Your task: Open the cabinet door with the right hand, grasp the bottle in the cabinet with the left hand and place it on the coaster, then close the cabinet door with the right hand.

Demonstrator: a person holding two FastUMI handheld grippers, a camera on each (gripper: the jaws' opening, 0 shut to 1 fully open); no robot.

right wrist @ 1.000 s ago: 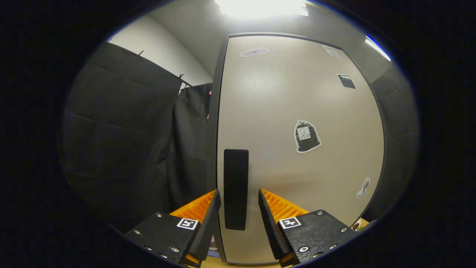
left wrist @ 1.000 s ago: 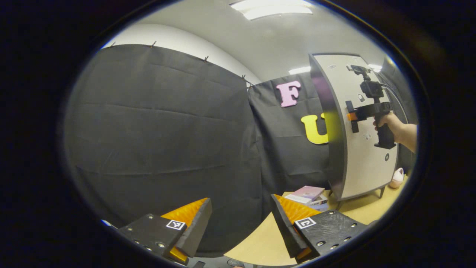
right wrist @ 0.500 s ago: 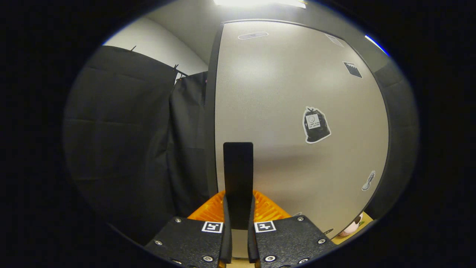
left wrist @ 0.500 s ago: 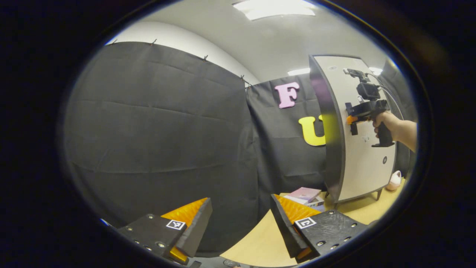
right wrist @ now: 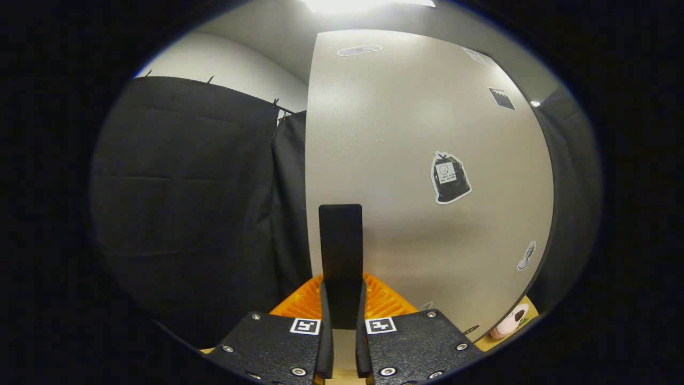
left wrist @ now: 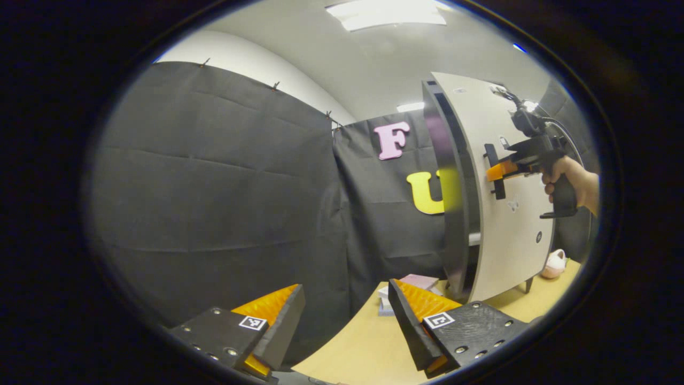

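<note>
Left gripper view: left tool [left wrist: 347, 321] fingers apart, empty, low over the desk [left wrist: 368, 342]; cabinet door [left wrist: 502, 182] ajar, up and to its right, the gap facing it. Bottle inside not visible. Right gripper view: right tool [right wrist: 341, 321] clamped on the upright handle [right wrist: 341, 256], long axis vertical, at the door's free left edge.

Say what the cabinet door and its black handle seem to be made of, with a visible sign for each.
Cabinet door: probably laminated board or painted panel, smooth satin beige; it shows a soft sheen from the ceiling light. Handle: likely matte plastic or coated metal, flat black with no glare. The right gripper is clamped on it.
</note>
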